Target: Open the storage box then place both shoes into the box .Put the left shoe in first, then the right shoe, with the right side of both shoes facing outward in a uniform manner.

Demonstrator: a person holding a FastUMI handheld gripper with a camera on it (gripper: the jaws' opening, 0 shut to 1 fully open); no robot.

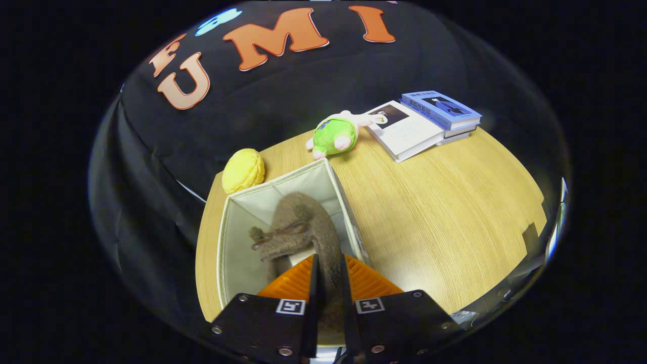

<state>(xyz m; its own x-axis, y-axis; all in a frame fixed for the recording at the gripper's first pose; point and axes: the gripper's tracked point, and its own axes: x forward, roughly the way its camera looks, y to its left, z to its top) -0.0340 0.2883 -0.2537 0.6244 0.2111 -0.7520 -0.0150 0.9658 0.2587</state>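
I see my hand-held gripper (328,268) clenched on the brown shoe (303,227) — its 2 fingers pinch the heel, holding it inside the open storage box (242,202) on the counter (445,202).

Gripper view: rides above fingers (328,268), looks steeply down, close over box (283,187).
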